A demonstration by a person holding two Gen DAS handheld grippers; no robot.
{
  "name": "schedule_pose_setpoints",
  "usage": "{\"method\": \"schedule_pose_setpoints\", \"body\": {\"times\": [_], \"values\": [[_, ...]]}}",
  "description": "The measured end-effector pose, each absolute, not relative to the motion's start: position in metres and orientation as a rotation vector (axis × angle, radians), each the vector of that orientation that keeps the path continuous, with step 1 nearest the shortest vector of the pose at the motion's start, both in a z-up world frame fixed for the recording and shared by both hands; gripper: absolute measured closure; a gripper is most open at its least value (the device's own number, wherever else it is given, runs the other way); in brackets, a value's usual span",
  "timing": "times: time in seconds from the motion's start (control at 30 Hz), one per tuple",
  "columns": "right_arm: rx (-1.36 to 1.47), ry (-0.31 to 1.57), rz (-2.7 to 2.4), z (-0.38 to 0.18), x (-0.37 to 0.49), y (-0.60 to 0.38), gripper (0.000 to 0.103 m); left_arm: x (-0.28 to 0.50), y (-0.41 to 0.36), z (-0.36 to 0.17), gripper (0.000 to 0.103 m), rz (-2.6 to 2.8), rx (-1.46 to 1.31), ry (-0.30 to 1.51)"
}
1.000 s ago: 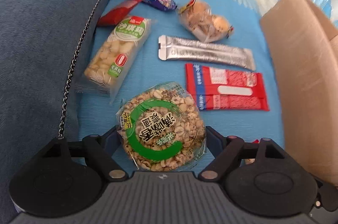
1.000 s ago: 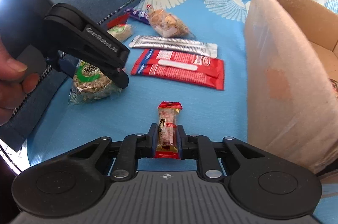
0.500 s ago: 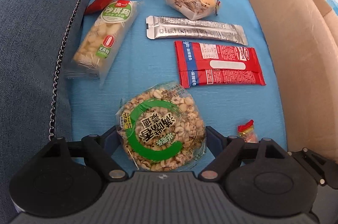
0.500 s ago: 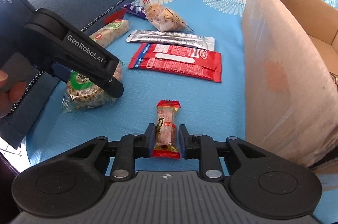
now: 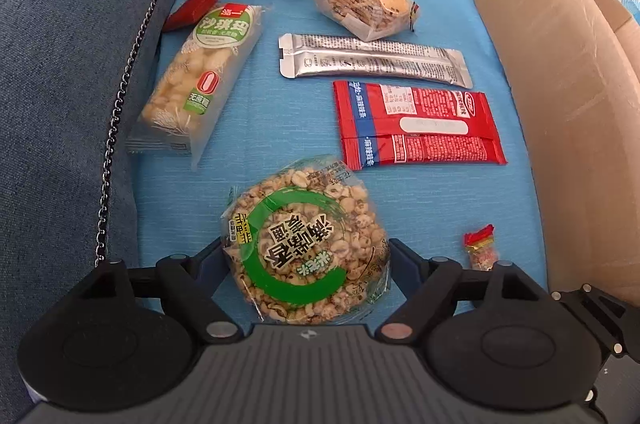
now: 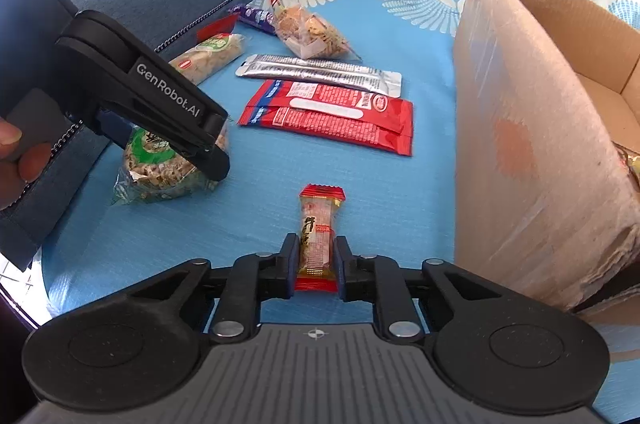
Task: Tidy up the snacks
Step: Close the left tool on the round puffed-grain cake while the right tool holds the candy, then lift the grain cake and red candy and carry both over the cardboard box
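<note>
Right gripper (image 6: pixel 316 266) tight on candy (image 6: pixel 317 232), left gripper (image 5: pixel 306 264) clamping puffed-grain pack (image 5: pixel 304 244), beside cardboard box (image 6: pixel 516 127).

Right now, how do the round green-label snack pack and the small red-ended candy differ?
The round snack pack is broad and disc-shaped; the candy is slim and far smaller. The pack fills wide-spread jaws of the left gripper; the candy sits between nearly closed jaws of the right gripper. The pack carries a green ring label; the candy has red ends. Both have clear wrappers and lie on the blue cloth.
</note>
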State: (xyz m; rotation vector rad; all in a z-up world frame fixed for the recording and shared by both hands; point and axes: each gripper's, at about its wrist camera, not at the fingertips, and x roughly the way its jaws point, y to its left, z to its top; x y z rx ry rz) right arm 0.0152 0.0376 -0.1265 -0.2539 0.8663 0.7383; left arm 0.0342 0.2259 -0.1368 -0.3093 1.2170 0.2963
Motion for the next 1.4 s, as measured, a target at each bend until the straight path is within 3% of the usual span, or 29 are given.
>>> {"method": "schedule_pose_setpoints", "body": {"times": [0.63, 1.0, 1.4], "values": [[-0.158, 0.7, 0.723, -0.089, -0.002, 0.013, 0.085, 0.017, 0.216, -0.084, 0.017, 0.275, -0.346, 1.02], [-0.068, 0.543, 0.708, -0.04, 0.002, -0.017, 0.085, 0.025, 0.187, -0.053, 0.017, 0.258, -0.304, 0.877], [0.014, 0.379, 0.616, 0.03, 0.062, -0.075, 0.085, 0.036, 0.178, -0.034, 0.017, 0.25, -0.342, 0.745]]}}
